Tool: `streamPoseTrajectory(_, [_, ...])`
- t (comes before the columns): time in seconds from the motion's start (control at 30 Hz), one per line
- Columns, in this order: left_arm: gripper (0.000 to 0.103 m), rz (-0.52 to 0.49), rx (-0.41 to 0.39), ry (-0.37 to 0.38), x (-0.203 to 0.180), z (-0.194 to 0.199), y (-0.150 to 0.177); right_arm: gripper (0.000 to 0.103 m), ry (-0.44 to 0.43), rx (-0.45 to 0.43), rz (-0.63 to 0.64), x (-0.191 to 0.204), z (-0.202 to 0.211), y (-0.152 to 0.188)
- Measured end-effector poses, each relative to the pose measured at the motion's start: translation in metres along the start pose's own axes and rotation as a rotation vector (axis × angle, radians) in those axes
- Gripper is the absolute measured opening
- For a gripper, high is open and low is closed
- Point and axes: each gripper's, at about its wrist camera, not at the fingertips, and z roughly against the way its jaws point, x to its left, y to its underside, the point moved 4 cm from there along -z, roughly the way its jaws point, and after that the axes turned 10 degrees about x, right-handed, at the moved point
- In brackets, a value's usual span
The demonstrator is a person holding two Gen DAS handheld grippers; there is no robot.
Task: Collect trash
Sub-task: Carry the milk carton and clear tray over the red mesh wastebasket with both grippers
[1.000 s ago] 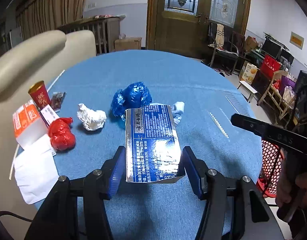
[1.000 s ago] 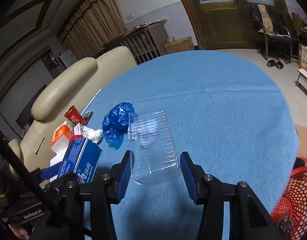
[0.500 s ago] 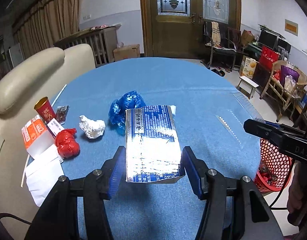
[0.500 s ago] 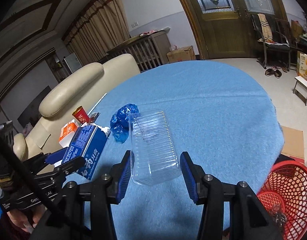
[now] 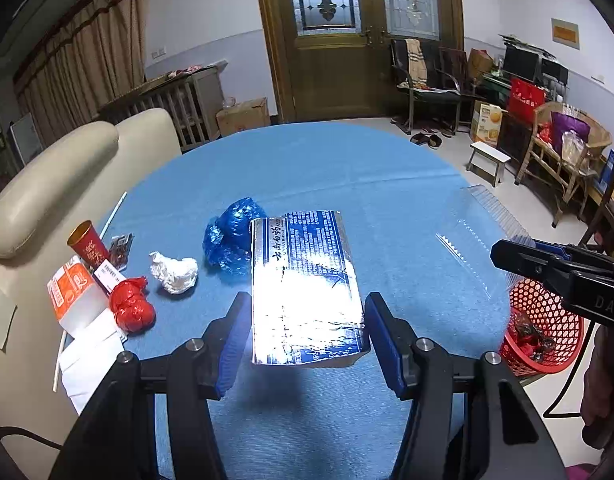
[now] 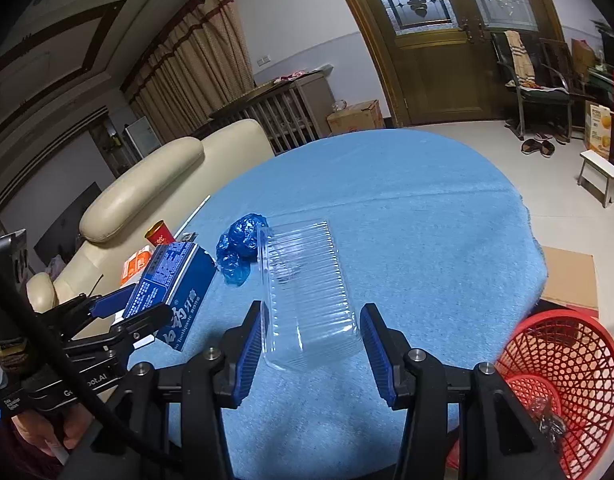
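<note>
Both loads have drifted toward the red mesh plastic basket [image 6: 563, 384]: left tongs [image 5: 305, 334] pinch the blue-and-silver toothpaste box [image 5: 305, 284], right tongs [image 6: 312, 338] pinch the clear ribbed plastic tray [image 6: 307, 292]; dropping comes next.

**A lived-in family sitting room**

We are in a home, in its main living space. A wooden double door [image 5: 367, 36] with arched leaded-glass panes fills the far wall, and heavy tan curtains [image 5: 87, 76] hang to its left. A cream leather sofa [image 5: 63, 168] stands right against the round bench [image 5: 347, 168] with its blue cloth. Slippers [image 5: 427, 140] lie on the pale tiled floor near a metal-framed chair [image 5: 427, 76] draped with a striped cloth. Along the right wall we see a wicker chair [image 5: 567, 152] piled with bags, a small white stool [image 5: 489, 160], cardboard boxes [image 5: 243, 116] and a red gift bag [image 5: 525, 96]: ordinary household clutter.
</note>
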Motion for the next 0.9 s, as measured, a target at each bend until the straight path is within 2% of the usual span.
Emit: streamPoseTrajectory(0.9, [0.059, -0.149, 0.005, 0.014, -0.061, 0.007, -0.008, 0.051, 0.014, -0.045, -0.098, -0.046, 0.045, 0.024])
